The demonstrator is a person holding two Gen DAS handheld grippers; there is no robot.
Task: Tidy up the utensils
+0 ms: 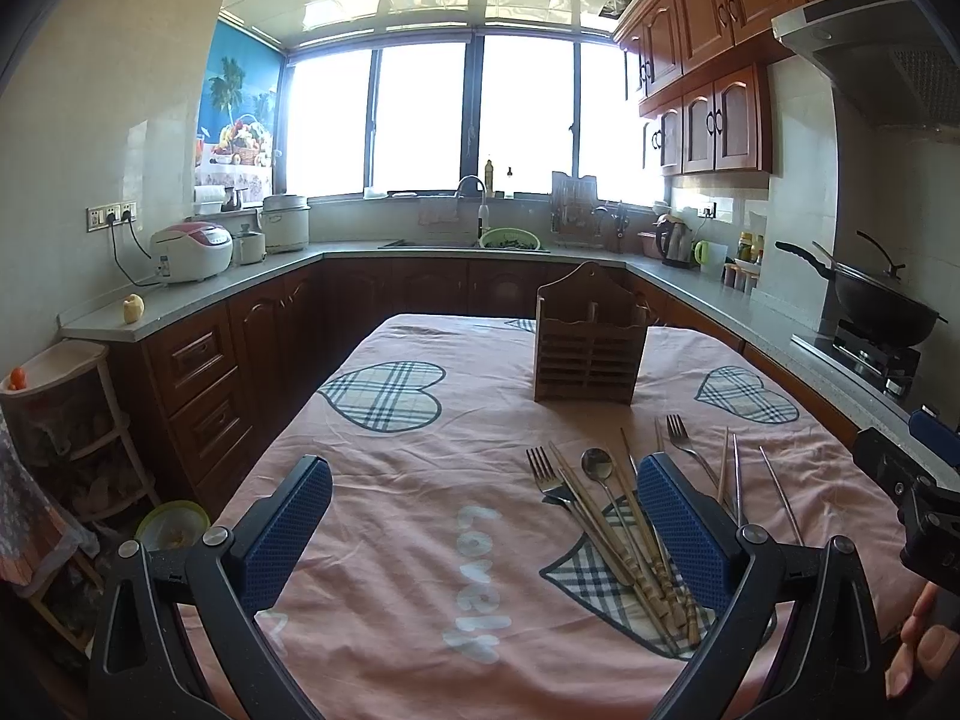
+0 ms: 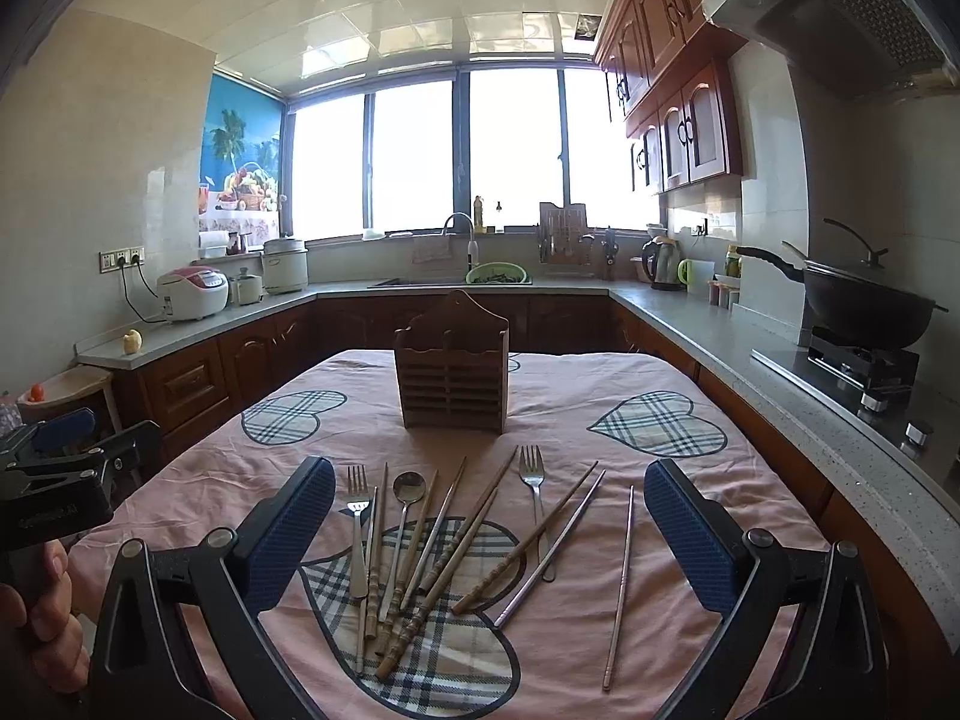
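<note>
A wooden slatted utensil holder stands upright on the pink tablecloth, empty as far as I can see. In front of it lie loose utensils: two forks, a spoon, several wooden chopsticks and metal chopsticks. My right gripper is open above them, blue pads wide apart. My left gripper is open too, over bare cloth left of the pile; its right finger overlaps the chopsticks, beside a spoon and a fork.
The table with heart-patterned cloth fills the middle. Kitchen counters wrap around it: rice cooker left, sink at the back, wok on the stove right. A shelf rack stands by the table's left edge. A hand holds the left gripper.
</note>
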